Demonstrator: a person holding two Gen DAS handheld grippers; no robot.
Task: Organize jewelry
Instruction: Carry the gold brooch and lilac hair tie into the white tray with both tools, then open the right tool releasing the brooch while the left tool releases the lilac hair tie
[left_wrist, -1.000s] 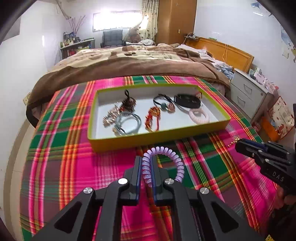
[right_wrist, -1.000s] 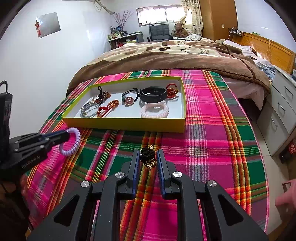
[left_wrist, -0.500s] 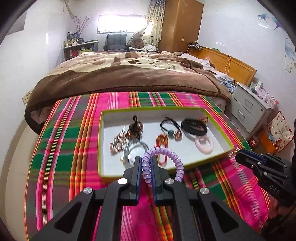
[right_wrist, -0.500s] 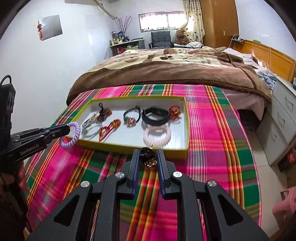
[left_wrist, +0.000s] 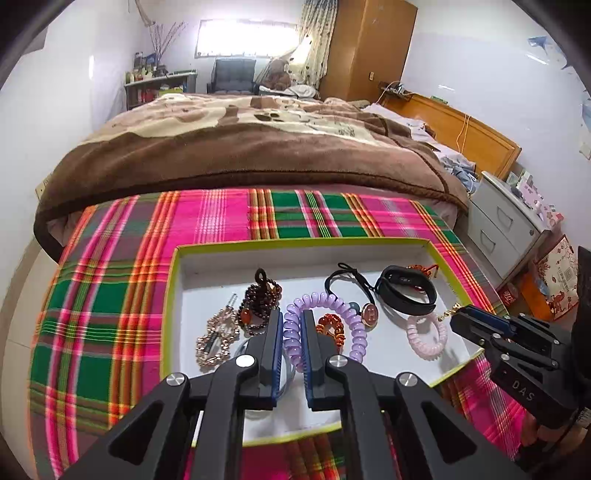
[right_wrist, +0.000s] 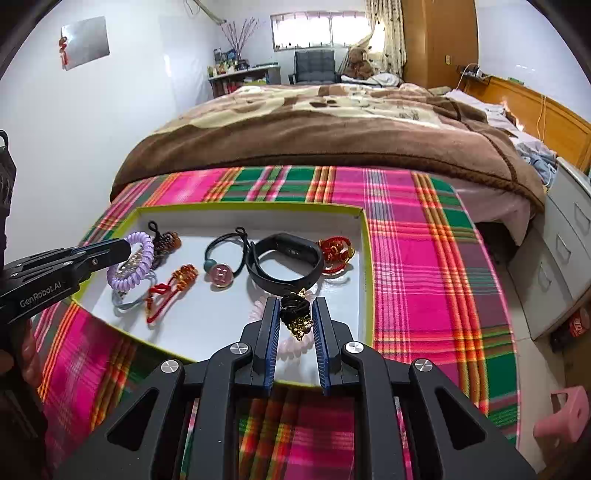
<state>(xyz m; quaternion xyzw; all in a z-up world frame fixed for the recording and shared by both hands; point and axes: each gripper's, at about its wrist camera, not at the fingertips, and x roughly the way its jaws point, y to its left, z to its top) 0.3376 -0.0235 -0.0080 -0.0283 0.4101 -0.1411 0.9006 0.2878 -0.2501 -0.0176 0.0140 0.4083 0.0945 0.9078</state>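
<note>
In the left wrist view, bare plaid cloth fills the left third of the frame up to the green rim of the shallow tray. At lower centre the left gripper is clamped tight on a purple spiral hair tie, which stands over the tray floor among the bead bracelets; its fingers hide part of a grey ring behind them. Further right lie a black wristband and a pink spiral tie. In the right wrist view, the tray's white floor has open room along its far wall at upper centre, and at lower centre the right gripper pinches a black-and-gold chain piece with its jaws narrowly parted around it. That piece hangs over the tray's near right part, above the pink tie, which the fingers mostly cover. A red knotted cord sits half behind the wristband near the tray's right wall. Wide plaid cloth stretches on to the right edge of the frame.
</note>
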